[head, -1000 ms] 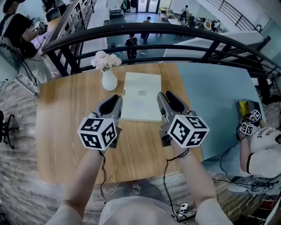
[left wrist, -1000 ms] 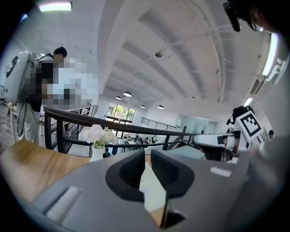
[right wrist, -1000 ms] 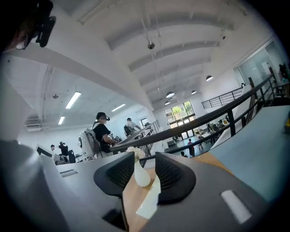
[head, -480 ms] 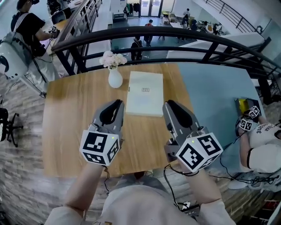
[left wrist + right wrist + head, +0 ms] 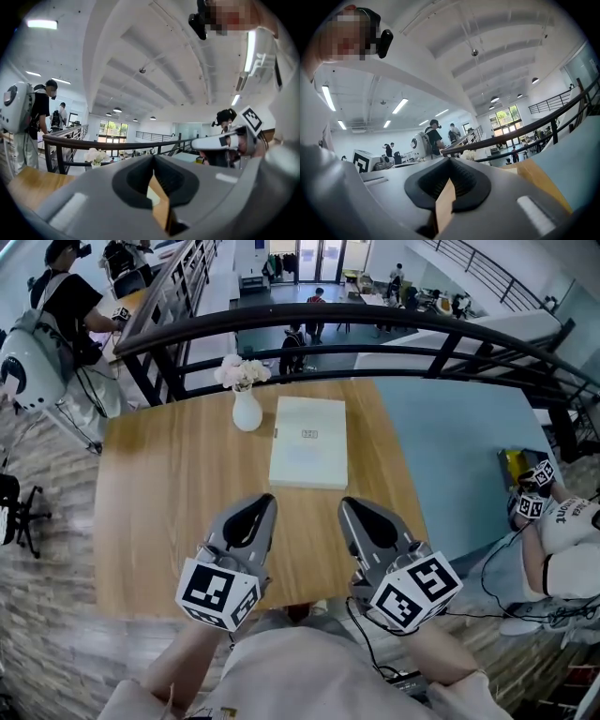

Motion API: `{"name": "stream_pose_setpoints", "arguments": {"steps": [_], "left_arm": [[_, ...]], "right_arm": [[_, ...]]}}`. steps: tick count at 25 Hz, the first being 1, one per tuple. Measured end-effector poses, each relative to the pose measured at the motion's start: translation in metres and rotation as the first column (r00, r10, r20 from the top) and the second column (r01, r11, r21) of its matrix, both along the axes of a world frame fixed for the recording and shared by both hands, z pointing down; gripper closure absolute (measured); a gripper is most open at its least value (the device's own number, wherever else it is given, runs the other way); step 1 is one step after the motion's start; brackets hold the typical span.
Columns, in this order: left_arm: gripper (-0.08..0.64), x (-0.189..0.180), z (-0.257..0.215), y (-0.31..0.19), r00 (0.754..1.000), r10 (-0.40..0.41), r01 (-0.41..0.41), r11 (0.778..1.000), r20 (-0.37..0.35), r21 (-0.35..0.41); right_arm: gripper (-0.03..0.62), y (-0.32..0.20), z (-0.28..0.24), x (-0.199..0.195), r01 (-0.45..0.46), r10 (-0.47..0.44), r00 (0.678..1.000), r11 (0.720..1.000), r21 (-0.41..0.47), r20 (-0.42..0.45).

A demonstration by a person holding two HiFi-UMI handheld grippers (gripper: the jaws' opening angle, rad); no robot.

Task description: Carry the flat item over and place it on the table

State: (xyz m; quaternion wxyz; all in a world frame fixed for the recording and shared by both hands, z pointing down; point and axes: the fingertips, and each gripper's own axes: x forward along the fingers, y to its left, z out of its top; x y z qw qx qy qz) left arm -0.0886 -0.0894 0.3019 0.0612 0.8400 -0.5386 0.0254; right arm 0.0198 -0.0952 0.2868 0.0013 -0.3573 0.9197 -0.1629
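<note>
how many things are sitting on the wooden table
2: a vase of flowers near the far edge; a flat pale item just right of it. The near edge is partly covered.

Cream flat item (image 5: 308, 455), wood-grain table (image 5: 178, 493)

Both forearms reach forward, side by side. The left gripper (image 5: 255, 512) and the right gripper (image 5: 356, 514) point nearly level; their jaws have just closed together, gripping nothing.
</note>
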Motion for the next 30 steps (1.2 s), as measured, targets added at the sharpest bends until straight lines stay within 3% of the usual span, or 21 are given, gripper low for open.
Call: {"name": "stream_pose_setpoints", "arguments": {"steps": [7,13,21,26,30], "left_arm": [[0.557,0.003,0.005,0.019,1.0,-0.004,0.005,1.0,0.029,-0.023],[0.557,0.009,0.006,0.022,1.0,0.025,-0.025,0.998,-0.013,-0.055],[0.557,0.014,0.012,0.026,0.999,0.046,-0.044,0.996,0.019,-0.077],[0.557,0.009,0.012,0.027,0.998,0.017,-0.022,0.995,-0.06,-0.095],[0.557,0.003,0.015,0.03,0.999,0.009,-0.012,0.995,-0.032,-0.101]], "right_arm": [[0.592,0.02,0.003,-0.002,0.036,-0.037,0.999,0.999,-0.025,-0.013],[0.592,0.034,-0.004,-0.011,0.083,-0.08,0.994,0.996,0.039,-0.079],[0.592,0.036,-0.005,-0.011,0.093,-0.089,0.992,0.995,0.038,-0.089],[0.592,0.036,-0.003,-0.009,0.095,-0.091,0.991,0.995,0.041,-0.098],[0.592,0.042,0.0,-0.014,0.108,-0.103,0.989,0.993,0.043,-0.103]]}}
